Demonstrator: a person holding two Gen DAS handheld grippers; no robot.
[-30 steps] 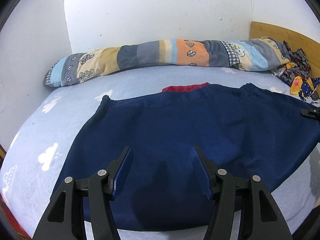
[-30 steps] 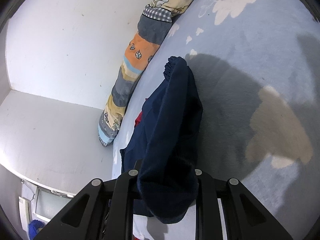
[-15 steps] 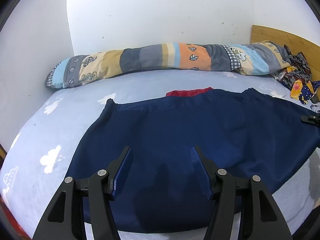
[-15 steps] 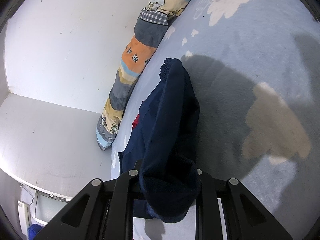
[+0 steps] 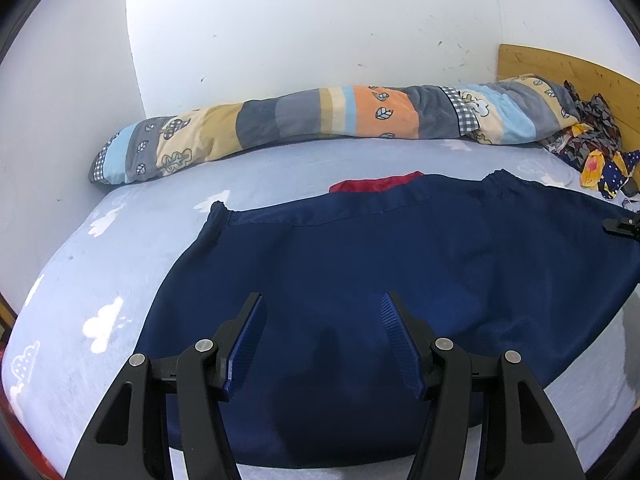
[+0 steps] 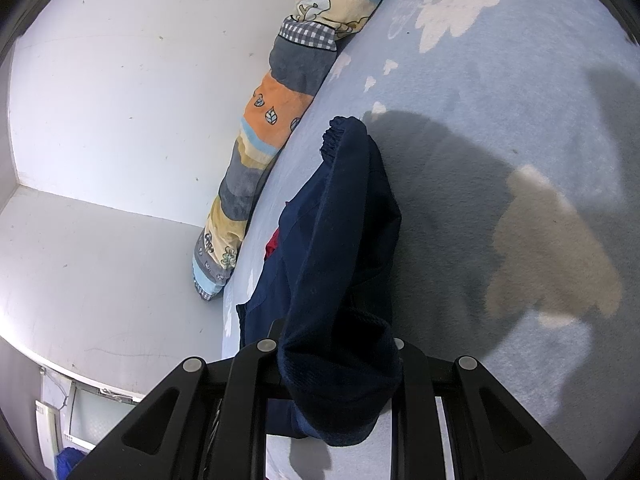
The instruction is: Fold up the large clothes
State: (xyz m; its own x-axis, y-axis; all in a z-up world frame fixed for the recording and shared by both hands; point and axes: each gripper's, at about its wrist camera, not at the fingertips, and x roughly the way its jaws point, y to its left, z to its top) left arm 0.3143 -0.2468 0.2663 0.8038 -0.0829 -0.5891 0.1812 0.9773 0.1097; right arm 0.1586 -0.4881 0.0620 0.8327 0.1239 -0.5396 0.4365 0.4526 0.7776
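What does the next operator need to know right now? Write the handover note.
Left gripper: open, holding nothing, above the near part of the navy garment.
Right gripper: shut on the navy garment, a bunched edge draped over its fingers and lifted off the bed.
The garment lies spread across the bed sheet, something red showing at its far edge. Long patchwork pillow lies along the wall.
Done: one edge gripped and raised.
Left: probably carry that edge across to make the first fold, then smooth and fold again.

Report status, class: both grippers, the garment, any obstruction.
Left gripper open above navy garment. Right gripper shut on its edge, lifted. Nothing blocking.
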